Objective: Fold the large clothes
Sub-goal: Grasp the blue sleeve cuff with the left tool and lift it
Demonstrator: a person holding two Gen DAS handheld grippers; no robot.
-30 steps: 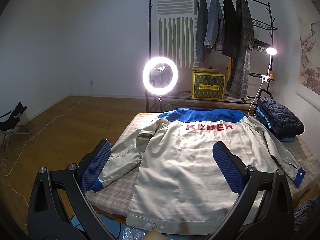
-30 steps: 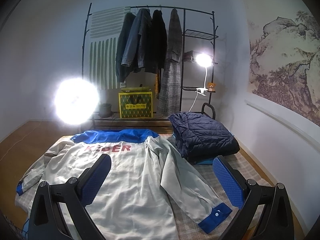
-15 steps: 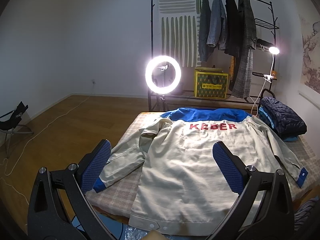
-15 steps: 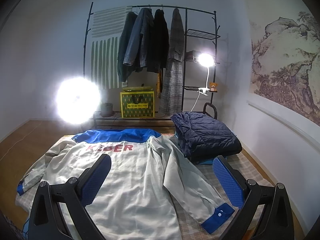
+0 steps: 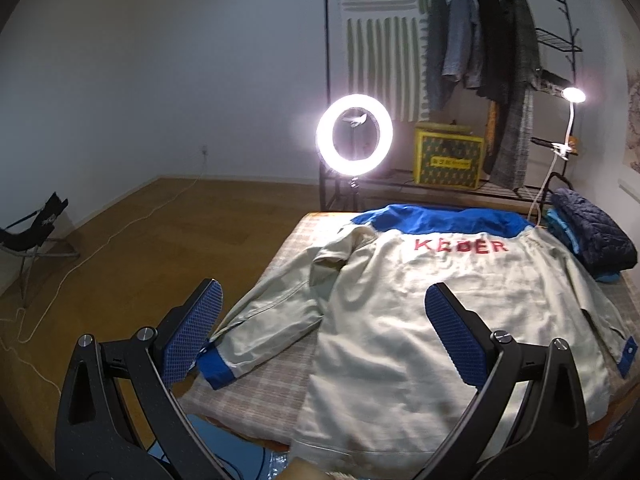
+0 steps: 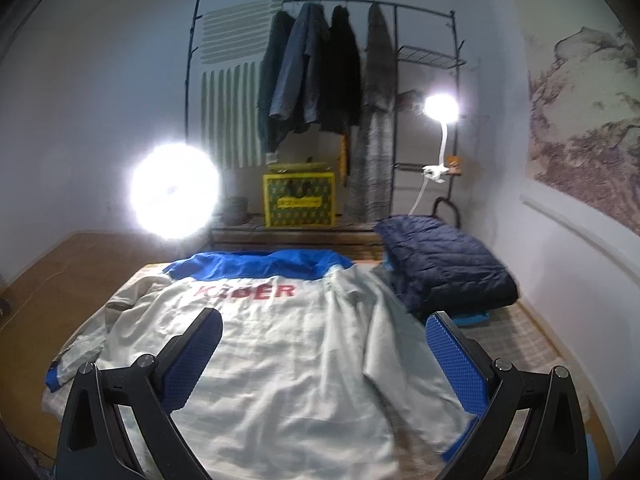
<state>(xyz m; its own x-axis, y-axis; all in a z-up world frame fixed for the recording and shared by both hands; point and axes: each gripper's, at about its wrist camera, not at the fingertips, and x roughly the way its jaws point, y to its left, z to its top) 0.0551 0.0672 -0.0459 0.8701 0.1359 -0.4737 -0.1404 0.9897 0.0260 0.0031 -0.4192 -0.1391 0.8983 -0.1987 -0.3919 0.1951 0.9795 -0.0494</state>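
Left gripper (image 5: 322,330) and right gripper (image 6: 322,354) gape wide, empty, above jacket (image 5: 420,320).

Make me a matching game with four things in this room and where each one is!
Things:
1. beige jacket
2. dark blue puffy coat
3. yellow box
4. ring light

Places:
A. on the bottom shelf of the clothes rack
B. spread out flat in the middle of the bed, back side up
C. standing on the floor just past the far end of the bed
D. folded up on the bed by the wall

Pairs: 1-B, 2-D, 3-A, 4-C
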